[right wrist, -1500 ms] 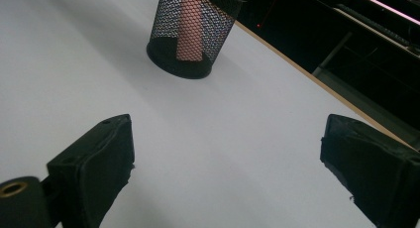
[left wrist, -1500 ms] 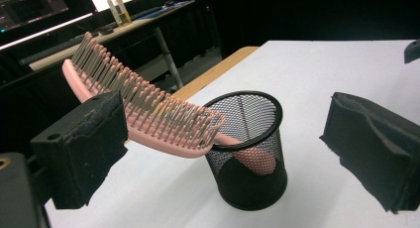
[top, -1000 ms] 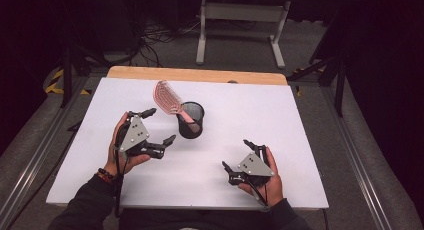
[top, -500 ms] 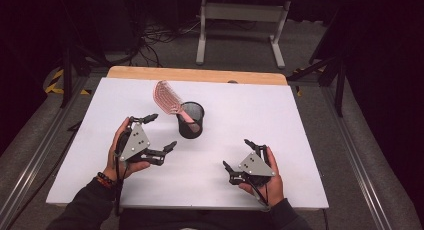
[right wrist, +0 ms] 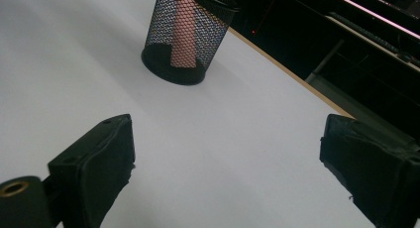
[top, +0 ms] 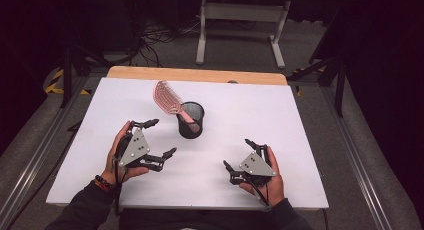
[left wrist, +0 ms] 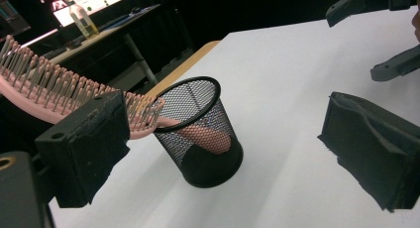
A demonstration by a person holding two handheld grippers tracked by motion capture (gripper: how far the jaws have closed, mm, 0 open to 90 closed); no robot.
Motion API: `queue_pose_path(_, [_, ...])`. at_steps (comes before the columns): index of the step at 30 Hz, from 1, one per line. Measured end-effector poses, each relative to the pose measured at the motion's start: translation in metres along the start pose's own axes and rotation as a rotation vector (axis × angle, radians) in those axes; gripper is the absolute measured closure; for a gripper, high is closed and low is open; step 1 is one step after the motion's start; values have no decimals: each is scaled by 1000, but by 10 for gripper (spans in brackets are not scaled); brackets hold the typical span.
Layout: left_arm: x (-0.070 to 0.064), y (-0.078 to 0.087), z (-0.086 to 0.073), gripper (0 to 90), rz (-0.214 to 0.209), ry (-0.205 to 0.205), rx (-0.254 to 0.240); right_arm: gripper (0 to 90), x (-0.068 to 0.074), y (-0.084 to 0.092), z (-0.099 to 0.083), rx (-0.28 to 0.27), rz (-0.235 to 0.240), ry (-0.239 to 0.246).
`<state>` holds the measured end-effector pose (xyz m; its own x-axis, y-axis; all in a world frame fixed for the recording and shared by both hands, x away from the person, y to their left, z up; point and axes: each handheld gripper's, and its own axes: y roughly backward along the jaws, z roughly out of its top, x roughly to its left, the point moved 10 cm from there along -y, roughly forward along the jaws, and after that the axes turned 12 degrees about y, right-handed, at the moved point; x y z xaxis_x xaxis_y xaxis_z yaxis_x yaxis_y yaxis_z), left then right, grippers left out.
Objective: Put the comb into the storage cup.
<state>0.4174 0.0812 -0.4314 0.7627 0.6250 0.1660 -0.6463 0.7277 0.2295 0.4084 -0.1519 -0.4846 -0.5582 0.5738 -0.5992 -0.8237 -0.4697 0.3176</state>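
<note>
a pink plastic hairbrush point(top: 169, 100) stands handle-down in a black wire-mesh cup point(top: 191, 120) near the middle of the white table point(top: 280, 120), its bristled head leaning out over the rim toward the far left. in the left gripper view the pink handle shows through the mesh, resting against the cup's bottom, and the bristles point upward. the left gripper point(top: 156, 138) sits just left of the cup, apart from it, with its jaws spread wide and nothing between them. the right gripper point(top: 239, 155) rests nearer the person's edge, well apart from the cup, its jaws likewise spread and empty. both hands lie low over the table, wooden edge strip point(top: 195, 74) at the far side.
</note>
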Motion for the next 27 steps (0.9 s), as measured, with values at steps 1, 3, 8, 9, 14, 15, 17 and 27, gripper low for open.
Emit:
queue_pose_path(1, [0, 0, -1, 54, -1, -1, 3, 77, 0, 0, 0, 0, -1, 1])
queue_pose_path(3, [-1, 2, -2, 54, -4, -4, 3, 77, -1, 0, 0, 0, -2, 1])
queue_pose_path(8, [-2, 3, -7, 55, -7, -9, 19, 76, -1, 0, 0, 1, -4, 1])
queue_pose_path(9, [-1, 2, -9, 55, -5, -12, 24, 76, -1, 0, 0, 1, -4, 1])
queue_pose_path(14, [-2, 2, -14, 55, -5, -16, 40, 77, -1, 0, 0, 1, -4, 0])
queue_pose_path(15, [-3, 2, -16, 55, -9, -14, 42, 76, -1, 0, 0, 1, -5, 1])
queue_pose_path(17, [-3, 3, -17, 55, -8, -16, 43, 76, -1, 0, 0, 0, -4, 0])
queue_pose_path(27, [0, 6, -25, 54, -8, -17, 61, 76, -1, 1, 0, 0, -4, 1])
